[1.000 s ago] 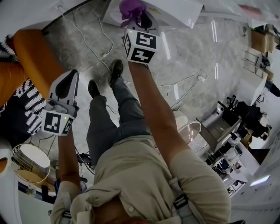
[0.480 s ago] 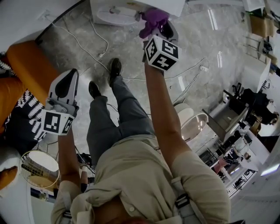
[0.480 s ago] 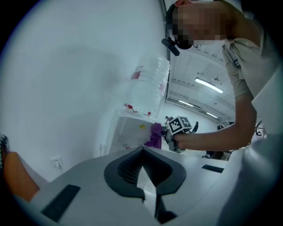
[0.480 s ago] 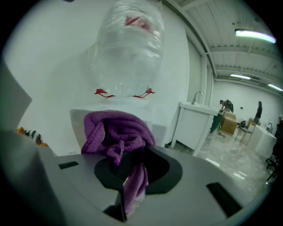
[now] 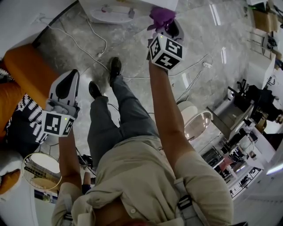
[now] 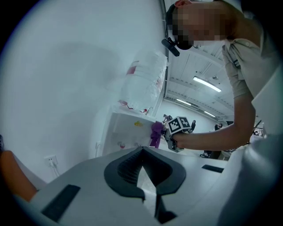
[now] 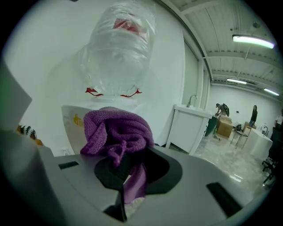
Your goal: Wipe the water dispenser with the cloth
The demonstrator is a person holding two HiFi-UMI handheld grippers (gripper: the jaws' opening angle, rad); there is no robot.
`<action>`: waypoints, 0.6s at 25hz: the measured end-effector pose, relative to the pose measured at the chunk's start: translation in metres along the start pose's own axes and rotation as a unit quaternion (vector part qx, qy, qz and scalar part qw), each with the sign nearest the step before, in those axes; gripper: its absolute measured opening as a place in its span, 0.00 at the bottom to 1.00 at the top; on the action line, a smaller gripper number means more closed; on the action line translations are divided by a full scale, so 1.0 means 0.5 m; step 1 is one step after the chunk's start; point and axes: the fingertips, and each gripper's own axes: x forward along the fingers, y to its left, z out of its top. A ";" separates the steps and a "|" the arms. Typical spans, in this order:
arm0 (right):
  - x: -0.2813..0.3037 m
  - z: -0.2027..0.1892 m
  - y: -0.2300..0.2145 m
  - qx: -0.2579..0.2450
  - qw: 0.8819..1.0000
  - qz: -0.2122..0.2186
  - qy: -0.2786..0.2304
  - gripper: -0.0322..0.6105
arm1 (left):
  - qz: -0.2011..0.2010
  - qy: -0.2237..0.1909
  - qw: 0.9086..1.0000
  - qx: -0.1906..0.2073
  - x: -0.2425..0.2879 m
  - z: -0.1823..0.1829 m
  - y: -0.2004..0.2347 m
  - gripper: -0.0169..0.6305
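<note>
The right gripper [image 5: 168, 27] is reaching up toward the top centre of the head view, its jaws clamping a bunched purple cloth [image 5: 161, 15]. In the right gripper view, the cloth [image 7: 116, 130] is bulging out above the jaws and a strip of it is hanging down between them. Just beyond it the white water dispenser [image 7: 70, 119] is filling the left centre of the frame, with its clear bottle [image 7: 119, 53] standing on top.

In the head view the cloth is lying against the dispenser's [image 5: 132, 6] white body at the upper edge of the frame. The left gripper view is showing the same from the side: the cloth [image 6: 156, 133] is meeting the front edge of the dispenser [image 6: 126, 132] just below its top (whether it is pressing or only touching cannot be told), and the bottle [image 6: 143, 81] is rising above it.

The left gripper [image 5: 70, 78] is hanging at the left of the head view, well apart from the dispenser. Its jaws are resting together at the tips with nothing between them, and in its own view the left gripper [image 6: 142, 152] is pointing toward the dispenser. A white cable [image 5: 88, 37] is trailing across the marble floor [image 5: 132, 48] at the upper left.
</note>
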 end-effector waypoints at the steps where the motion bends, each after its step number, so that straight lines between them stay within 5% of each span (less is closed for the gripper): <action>1: 0.004 -0.007 0.003 0.001 1.000 0.001 0.001 0.15 | 0.000 0.002 1.000 -0.001 0.001 -0.005 -0.001 0.05; 15: 0.093 -0.168 0.027 -0.021 0.998 0.011 0.054 0.15 | 0.018 0.012 1.000 -0.002 0.005 -0.063 0.023 0.05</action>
